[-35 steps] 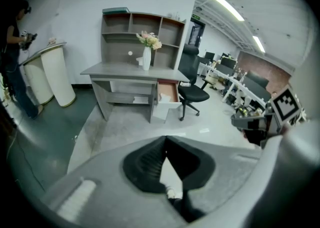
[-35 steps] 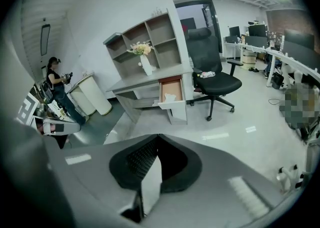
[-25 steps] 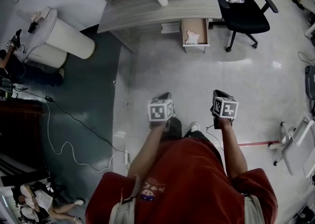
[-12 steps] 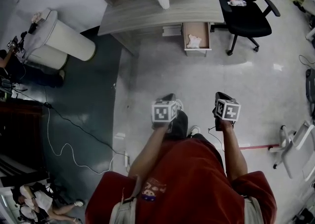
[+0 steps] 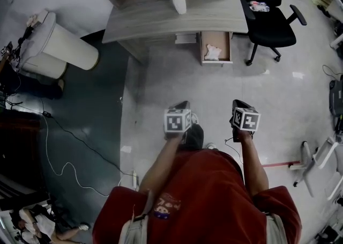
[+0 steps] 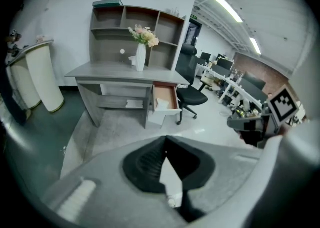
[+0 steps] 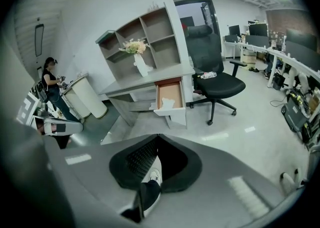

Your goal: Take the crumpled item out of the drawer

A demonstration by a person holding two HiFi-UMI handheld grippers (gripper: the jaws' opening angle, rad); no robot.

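- The left gripper (image 5: pixel 180 105) and the right gripper (image 5: pixel 239 104) were held side by side in front of the person's red shirt (image 5: pixel 203 194), well apart from the desk (image 5: pixel 171 15).
- In the left gripper view, the left gripper (image 6: pixel 165 138) had its jaws together at the tips, with nothing between them.
- In the right gripper view, the right gripper (image 7: pixel 158 136) likewise had its jaws pressed together and empty.
- The crumpled item (image 5: pixel 213 52), white, lay inside the open drawer (image 5: pixel 216 61), which was pulled out from under the right end of the desk.
- A stretch of pale floor (image 5: pixel 214 87) lay between the grippers and the drawer.
- A black office chair (image 5: pixel 270 20) stood just beside the drawer on its right, with a small object (image 5: pixel 259 6) on its seat.
- A white vase of flowers (image 5: pixel 179 2) stood on the desktop, left of the drawer, in front of a shelf unit (image 6: pixel 135 26).
- A tall white bin (image 5: pixel 59 42) stood well to the left of the desk, on darker floor.
- A thin cable (image 5: pixel 64 135) trailed over that darker floor.
- In the right gripper view, another person (image 7: pixel 51 84) stood near the bin.
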